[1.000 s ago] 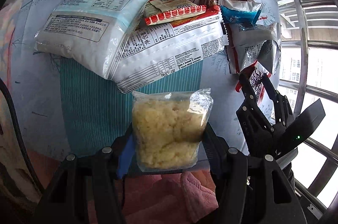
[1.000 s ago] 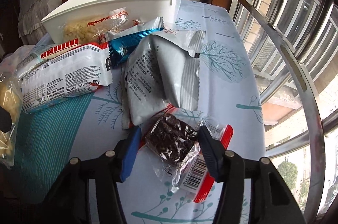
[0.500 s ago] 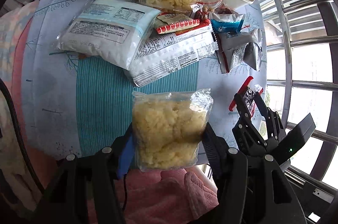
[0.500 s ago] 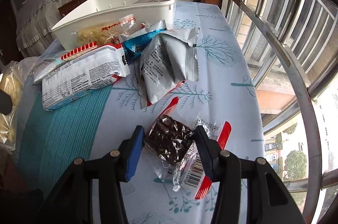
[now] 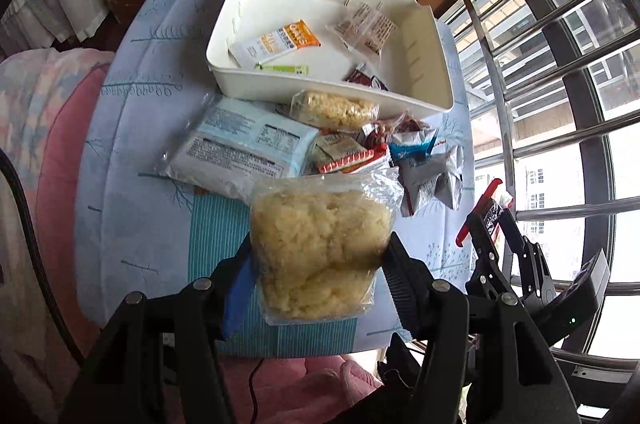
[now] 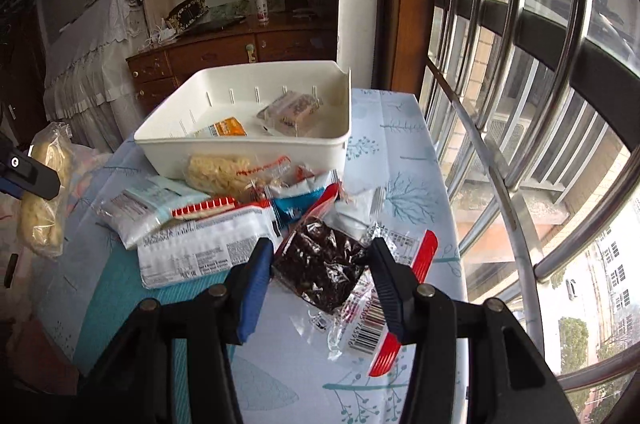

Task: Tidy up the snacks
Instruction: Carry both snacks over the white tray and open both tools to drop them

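Observation:
My left gripper point(image 5: 318, 264) is shut on a clear bag of pale yellow puffed snack point(image 5: 320, 248) and holds it in the air above the table's near edge. My right gripper point(image 6: 318, 264) is shut on a clear packet of dark chocolate pieces with red ends point(image 6: 324, 264), lifted above the tablecloth; it shows at the right of the left wrist view point(image 5: 490, 220). The white bin point(image 5: 434, 63) stands at the table's far end and holds a few small packets. A pile of snack bags point(image 5: 256, 143) lies in front of it.
The table has a blue tree-print cloth point(image 6: 400, 143). Window bars point(image 6: 520, 103) run along its right side. A pink blanket point(image 5: 52, 103) lies left of the table. A wooden dresser point(image 6: 224, 51) stands behind the bin.
Both grippers have risen and pulled back from the table with their packets. The bin's inside has come into view.

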Demonstrator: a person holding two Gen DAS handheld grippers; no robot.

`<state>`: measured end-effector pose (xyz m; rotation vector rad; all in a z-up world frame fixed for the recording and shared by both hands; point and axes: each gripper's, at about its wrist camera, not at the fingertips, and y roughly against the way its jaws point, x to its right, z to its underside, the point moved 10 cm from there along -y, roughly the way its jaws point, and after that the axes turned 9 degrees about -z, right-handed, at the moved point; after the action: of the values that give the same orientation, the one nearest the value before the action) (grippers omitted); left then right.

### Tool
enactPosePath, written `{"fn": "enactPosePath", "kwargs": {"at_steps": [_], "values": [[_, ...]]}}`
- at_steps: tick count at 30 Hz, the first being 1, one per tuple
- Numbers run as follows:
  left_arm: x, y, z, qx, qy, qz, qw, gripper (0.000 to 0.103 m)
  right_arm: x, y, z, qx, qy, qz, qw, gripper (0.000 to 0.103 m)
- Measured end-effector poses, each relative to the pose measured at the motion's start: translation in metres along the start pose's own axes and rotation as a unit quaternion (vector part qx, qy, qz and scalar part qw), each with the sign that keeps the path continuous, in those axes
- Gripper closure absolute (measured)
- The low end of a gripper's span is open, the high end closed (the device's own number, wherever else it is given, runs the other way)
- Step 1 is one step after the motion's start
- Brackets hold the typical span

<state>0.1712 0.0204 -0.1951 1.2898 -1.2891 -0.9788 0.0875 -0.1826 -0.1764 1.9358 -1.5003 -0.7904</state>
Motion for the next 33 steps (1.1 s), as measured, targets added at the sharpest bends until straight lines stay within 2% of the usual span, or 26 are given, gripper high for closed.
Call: {"fn": "enactPosePath", "kwargs": {"at_steps": [10,14,23,27,30,33], "values": [[-0.002,0.006,-0.073,0.037,0.004,0.006,0.9993,0.044,-0.021,-0.008,-0.066,0.026,0.021,-0.009,0.999,0.053],[0.0,0.008,-0.1,0.065,-0.005,0.025,0.9976,0.044,-0.023,-0.023,-0.091,0.031,0.018,-0.008,0.999,0.053],[0.002,0.004,-0.152,0.156,-0.027,0.049,0.9861,0.044,-0.027,-0.062,-0.132,0.031,-0.004,-0.025,0.999,0.053],[-0.002,0.002,-0.174,0.211,-0.042,0.027,0.9762,0.044,-0.026,-0.075,-0.147,0.042,-0.016,-0.029,0.999,0.053],[-0.003,-0.001,-0.186,0.233,-0.049,0.025,0.9708,0.044,-0.026,-0.083,-0.159,0.053,-0.031,-0.039,0.997,0.053],[-0.005,-0.005,-0.193,0.239,-0.041,0.036,0.9694,0.044,-0.026,-0.093,-0.168,0.061,-0.045,-0.049,0.996,0.053]]}}
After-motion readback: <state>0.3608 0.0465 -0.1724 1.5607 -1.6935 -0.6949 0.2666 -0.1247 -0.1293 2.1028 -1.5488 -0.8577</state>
